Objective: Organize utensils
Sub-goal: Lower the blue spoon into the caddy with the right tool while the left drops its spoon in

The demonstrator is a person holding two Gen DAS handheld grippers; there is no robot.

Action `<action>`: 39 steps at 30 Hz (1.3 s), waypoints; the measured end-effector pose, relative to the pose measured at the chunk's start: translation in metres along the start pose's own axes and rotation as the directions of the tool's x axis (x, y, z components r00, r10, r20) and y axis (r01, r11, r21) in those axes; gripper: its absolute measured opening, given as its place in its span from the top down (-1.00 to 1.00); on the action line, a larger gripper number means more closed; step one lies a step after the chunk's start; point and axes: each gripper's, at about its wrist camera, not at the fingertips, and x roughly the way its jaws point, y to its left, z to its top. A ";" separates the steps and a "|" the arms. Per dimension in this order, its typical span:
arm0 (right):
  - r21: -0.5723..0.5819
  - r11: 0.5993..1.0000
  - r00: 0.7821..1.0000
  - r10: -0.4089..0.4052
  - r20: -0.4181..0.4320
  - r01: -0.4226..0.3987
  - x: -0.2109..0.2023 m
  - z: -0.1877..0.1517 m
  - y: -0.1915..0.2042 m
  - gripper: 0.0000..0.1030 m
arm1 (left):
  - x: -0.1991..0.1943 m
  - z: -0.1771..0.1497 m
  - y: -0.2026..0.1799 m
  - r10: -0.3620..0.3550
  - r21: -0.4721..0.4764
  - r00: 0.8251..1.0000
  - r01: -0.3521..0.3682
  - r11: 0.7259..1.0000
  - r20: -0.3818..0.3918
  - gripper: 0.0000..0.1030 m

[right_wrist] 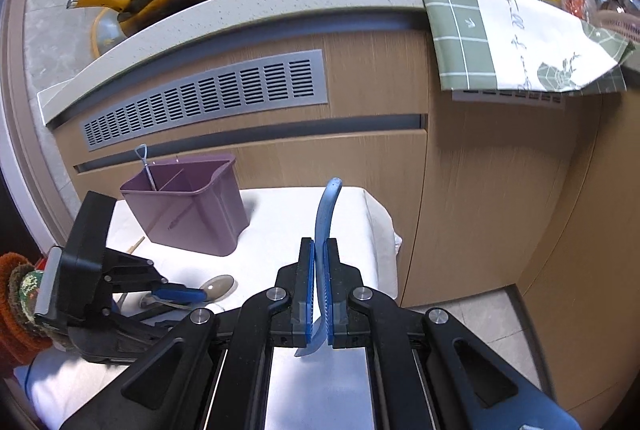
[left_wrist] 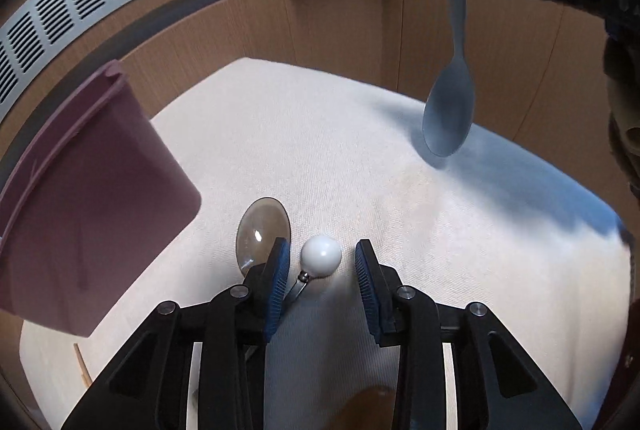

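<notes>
Blue spoon [right_wrist: 327, 214] between right hand-held gripper [right_wrist: 319, 290] pads

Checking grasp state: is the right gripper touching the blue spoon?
Touching. The right wrist view shows the right gripper shut on the blue spoon, both pads pressed against its handle.

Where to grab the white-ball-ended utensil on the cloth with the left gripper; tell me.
Grip the thin metal stem just behind the white ball, coming from above. The ball is round and would slip; the left gripper is open and already straddles it.
</notes>
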 end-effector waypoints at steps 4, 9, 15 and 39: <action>0.011 1.000 1.000 0.009 -0.004 -0.009 0.003 -0.003 0.001 0.93 | 0.005 0.001 -0.001 0.012 -0.020 1.000 -0.012 1.000 -0.002 0.33; 0.009 1.000 1.000 0.015 -0.005 -0.015 0.004 -0.003 0.005 0.93 | 0.001 -0.008 0.007 -0.027 -0.099 1.000 0.026 0.995 -0.006 0.44; -0.014 0.999 0.999 0.035 0.010 -0.035 0.004 0.004 0.018 0.93 | -0.030 -0.024 0.008 0.036 -0.190 0.998 -0.025 0.981 0.058 0.57; -0.296 0.953 0.942 0.150 0.300 -0.058 -0.016 0.187 0.155 0.93 | -0.282 0.014 0.185 0.406 -0.634 0.715 0.067 0.770 0.569 0.57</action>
